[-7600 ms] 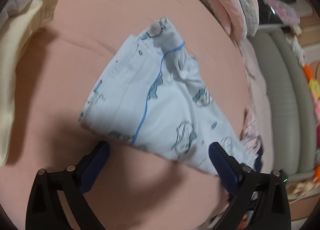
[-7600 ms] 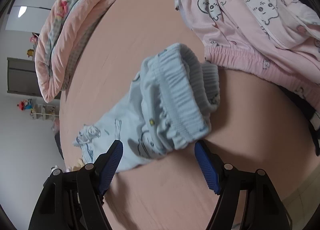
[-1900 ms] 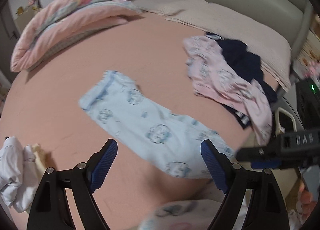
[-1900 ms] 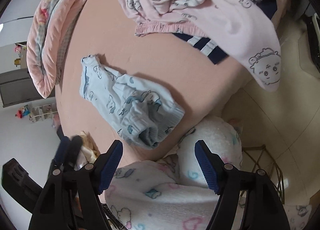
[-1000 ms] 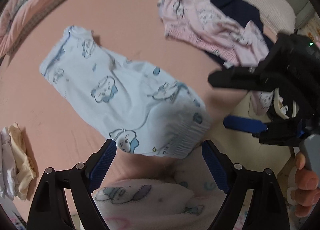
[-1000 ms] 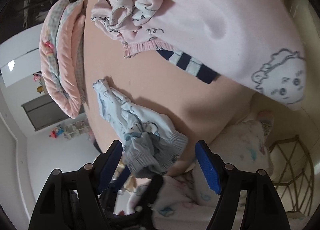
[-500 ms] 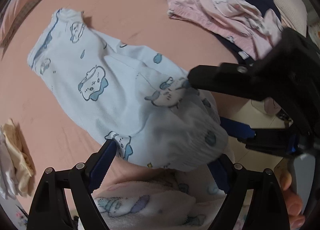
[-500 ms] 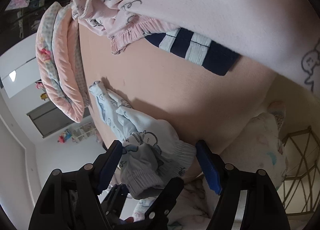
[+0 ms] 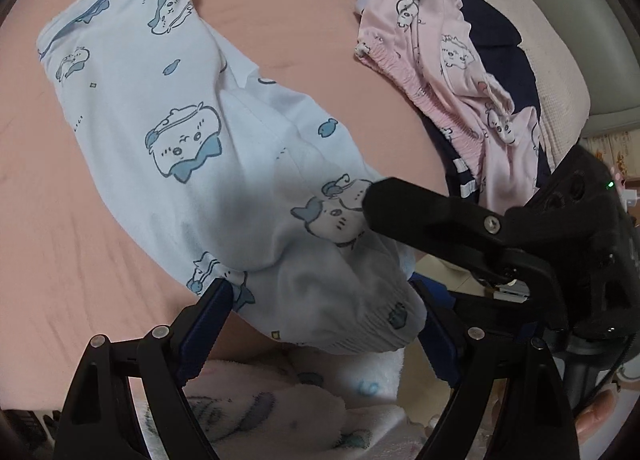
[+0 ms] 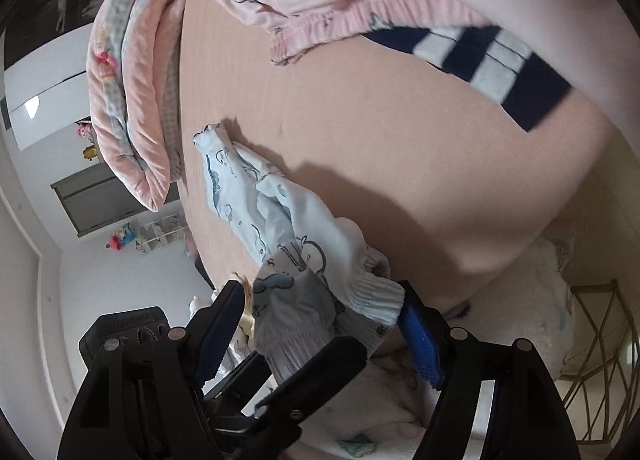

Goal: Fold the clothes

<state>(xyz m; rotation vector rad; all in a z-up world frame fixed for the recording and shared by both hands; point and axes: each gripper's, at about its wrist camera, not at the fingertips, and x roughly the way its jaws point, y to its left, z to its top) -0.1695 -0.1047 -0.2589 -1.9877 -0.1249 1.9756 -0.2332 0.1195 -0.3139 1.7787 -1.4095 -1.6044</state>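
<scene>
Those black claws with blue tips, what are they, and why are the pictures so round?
They are two hand-held grippers, like big tongs, which a person squeezes by hand. A tiny camera with a round, bulgy lens sits on each.

One picture looks out from the left hand-held gripper, the other from the right hand-held gripper. Both are open, each with its blue fingers on either side of the waistband end of the blue pants.

The pants lie on a pink bed. Farther off is a pile of pink clothes over navy clothes, and a rolled blanket at the far side.
</scene>
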